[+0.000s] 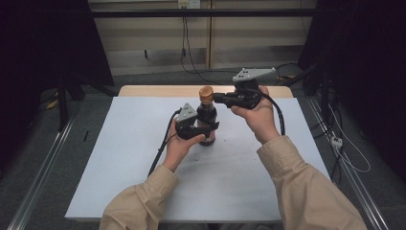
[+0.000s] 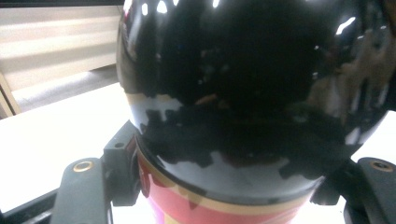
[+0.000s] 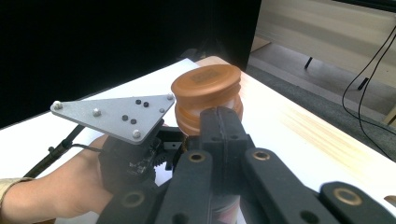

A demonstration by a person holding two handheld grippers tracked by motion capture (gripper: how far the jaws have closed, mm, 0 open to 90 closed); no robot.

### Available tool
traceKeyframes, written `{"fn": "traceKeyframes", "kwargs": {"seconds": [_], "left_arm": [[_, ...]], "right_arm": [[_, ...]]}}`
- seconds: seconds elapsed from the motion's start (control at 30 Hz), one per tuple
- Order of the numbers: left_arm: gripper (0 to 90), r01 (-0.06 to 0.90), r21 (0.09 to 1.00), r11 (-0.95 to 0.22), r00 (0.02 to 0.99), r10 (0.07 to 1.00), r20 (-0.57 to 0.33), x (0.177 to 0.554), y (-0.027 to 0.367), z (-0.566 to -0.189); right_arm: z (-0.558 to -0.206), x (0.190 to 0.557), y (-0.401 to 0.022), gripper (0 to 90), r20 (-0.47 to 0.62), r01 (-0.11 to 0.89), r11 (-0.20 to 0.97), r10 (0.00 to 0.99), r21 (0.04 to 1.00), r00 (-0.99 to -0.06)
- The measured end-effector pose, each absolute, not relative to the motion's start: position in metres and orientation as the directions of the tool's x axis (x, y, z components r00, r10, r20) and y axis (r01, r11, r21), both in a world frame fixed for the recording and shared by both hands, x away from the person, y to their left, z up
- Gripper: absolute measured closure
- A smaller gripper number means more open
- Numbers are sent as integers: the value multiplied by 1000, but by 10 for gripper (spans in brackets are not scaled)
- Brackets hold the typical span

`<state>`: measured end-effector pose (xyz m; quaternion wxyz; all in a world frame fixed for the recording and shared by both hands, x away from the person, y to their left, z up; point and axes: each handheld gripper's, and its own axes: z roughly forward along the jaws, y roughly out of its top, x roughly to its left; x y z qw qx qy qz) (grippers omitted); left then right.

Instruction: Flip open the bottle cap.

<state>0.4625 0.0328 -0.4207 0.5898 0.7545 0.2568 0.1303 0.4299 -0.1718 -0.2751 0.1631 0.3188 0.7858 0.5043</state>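
Observation:
A dark glass bottle (image 1: 207, 120) with a red label and a brown screw cap (image 1: 206, 94) stands upright on the white table cover (image 1: 134, 163). My left gripper (image 1: 209, 130) comes in from the left and is shut on the bottle's body; in the left gripper view the glossy bottle (image 2: 243, 93) sits pinched between both jaws. My right gripper (image 1: 216, 98) reaches in level from the right and is shut on the cap. In the right gripper view the cap (image 3: 205, 84) lies just past a black finger (image 3: 222, 130), with the left gripper's grey plate (image 3: 112, 114) beside it.
A strip of bare wooden tabletop (image 1: 158, 90) shows along the far edge of the cover. Cables (image 1: 160, 153) trail from both grippers across the table. Dark curtains and metal floor rails (image 1: 43, 167) flank the table.

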Motion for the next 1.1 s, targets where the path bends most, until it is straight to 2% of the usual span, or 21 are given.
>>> {"fn": "traceKeyframes", "kwargs": {"seconds": [1.1], "left_arm": [[294, 233, 957, -172, 834, 541, -106, 462, 32, -421]], "right_arm": [[-266, 430, -169, 900, 71, 322, 262, 666, 910, -743]]}}
